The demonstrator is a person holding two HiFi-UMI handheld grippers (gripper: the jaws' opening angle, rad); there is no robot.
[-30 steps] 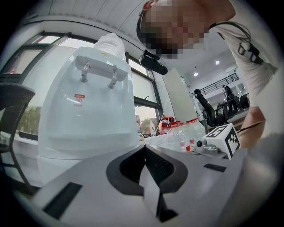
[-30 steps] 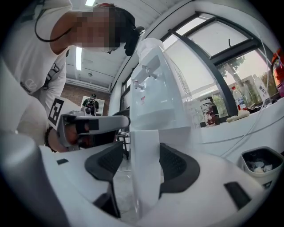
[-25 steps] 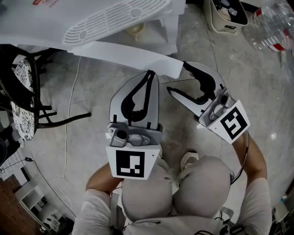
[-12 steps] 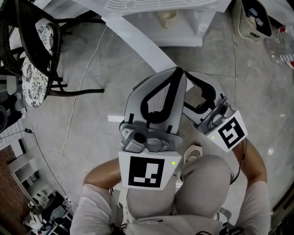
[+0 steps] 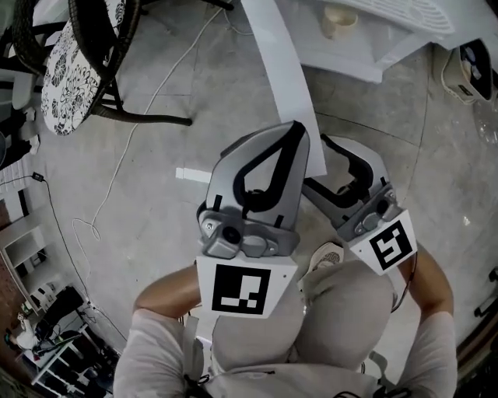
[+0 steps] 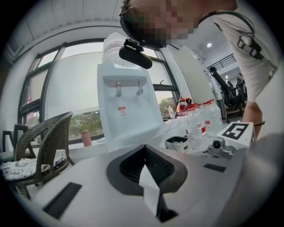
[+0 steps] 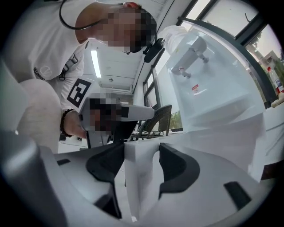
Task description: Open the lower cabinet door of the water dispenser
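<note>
The white water dispenser (image 5: 373,35) stands at the top of the head view. Its lower cabinet door (image 5: 286,85) is swung out and reaches toward me as a long white slab. My right gripper (image 5: 315,162) has the door's free edge (image 7: 140,177) between its jaws. They are closing, and a thin gap shows beside the right pad. My left gripper (image 5: 298,128) hangs just left of the door, its jaws shut on nothing. A cup (image 5: 340,19) sits inside the opened cabinet. In the left gripper view, the dispenser's (image 6: 126,106) taps face me.
A wicker chair (image 5: 78,70) with a patterned cushion stands at the upper left, and a thin cable (image 5: 117,186) trails across the floor. A small bin (image 5: 471,70) sits at the right edge. Water bottles (image 6: 197,122) stand beside the dispenser. My knees (image 5: 311,319) are below the grippers.
The cabinet door has swung out much wider, its edge staying at the right gripper's jaws. The left gripper has drawn in beside the right one. The dispenser has slid to the upper right.
</note>
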